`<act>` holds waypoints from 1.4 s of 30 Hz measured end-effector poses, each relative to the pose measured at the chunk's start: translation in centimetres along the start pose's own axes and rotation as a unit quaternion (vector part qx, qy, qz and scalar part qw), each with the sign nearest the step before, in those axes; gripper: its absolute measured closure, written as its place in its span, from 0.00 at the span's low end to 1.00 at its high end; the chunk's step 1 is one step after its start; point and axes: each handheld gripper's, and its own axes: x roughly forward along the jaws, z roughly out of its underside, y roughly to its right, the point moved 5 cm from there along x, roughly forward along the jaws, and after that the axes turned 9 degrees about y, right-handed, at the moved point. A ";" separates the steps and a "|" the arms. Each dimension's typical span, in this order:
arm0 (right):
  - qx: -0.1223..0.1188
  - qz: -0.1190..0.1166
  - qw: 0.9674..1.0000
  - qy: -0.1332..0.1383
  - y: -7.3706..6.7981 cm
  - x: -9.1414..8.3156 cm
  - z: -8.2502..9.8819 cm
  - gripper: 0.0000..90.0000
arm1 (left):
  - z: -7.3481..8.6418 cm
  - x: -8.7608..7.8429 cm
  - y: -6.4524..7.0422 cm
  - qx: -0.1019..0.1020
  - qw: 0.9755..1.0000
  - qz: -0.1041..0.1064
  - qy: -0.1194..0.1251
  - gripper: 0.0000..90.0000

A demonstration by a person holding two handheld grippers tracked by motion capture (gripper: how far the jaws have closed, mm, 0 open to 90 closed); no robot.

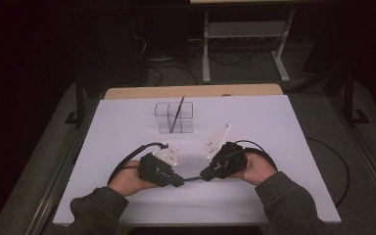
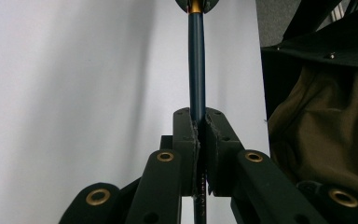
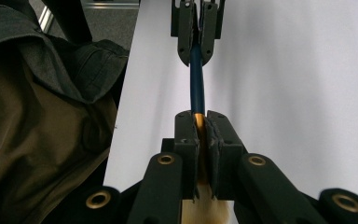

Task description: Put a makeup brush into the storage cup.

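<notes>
Dark-blue slim paintbrush handle (image 1: 192, 179) with a gold ferrule and pale bristles spans between both tools over the white table (image 1: 274, 127): left gripper (image 1: 180, 181) pinches its blue end, right gripper (image 1: 203, 175) clamps the ferrule end. Beyond them stands a clear compartmented plastic holder (image 1: 174, 117) containing another brush.

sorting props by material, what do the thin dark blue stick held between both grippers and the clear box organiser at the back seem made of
Thin dark blue stick: probably lacquered wood or plastic, smooth with a soft sheen; a gold band looks metallic, a brush-like ferrule. Clear box organiser: see-through, straight glossy walls, likely acrylic, possibly glass.
</notes>
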 end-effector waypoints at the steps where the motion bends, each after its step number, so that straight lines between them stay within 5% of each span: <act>1: 0.001 0.000 1.000 0.000 0.0 0.0 0.0 0.92 | 0.0 0.0 0.0 0.000 1.000 0.000 -0.001 0.93; 9: 0.002 -0.001 1.000 0.008 0.1 -0.1 -0.2 0.91 | 0.2 0.1 -0.1 -0.001 1.000 -0.004 0.003 0.93; 14: 0.014 0.016 0.999 0.032 0.5 -0.6 -0.5 0.75 | 0.3 -0.1 -0.2 -0.002 1.000 -0.010 0.010 0.94; 27: 0.033 0.032 0.998 0.037 1.0 -1.2 0.2 0.66 | 0.7 -1.1 -0.7 -0.011 0.999 -0.026 0.027 0.94; 34: 0.039 0.036 0.998 0.037 1.1 -1.4 0.3 0.70 | 0.7 -1.2 -0.8 -0.013 0.999 -0.031 0.034 0.94; 42: 0.036 0.029 0.998 0.034 1.0 -1.4 0.3 0.88 | 0.7 -0.8 -0.7 -0.012 0.999 -0.027 0.027 0.94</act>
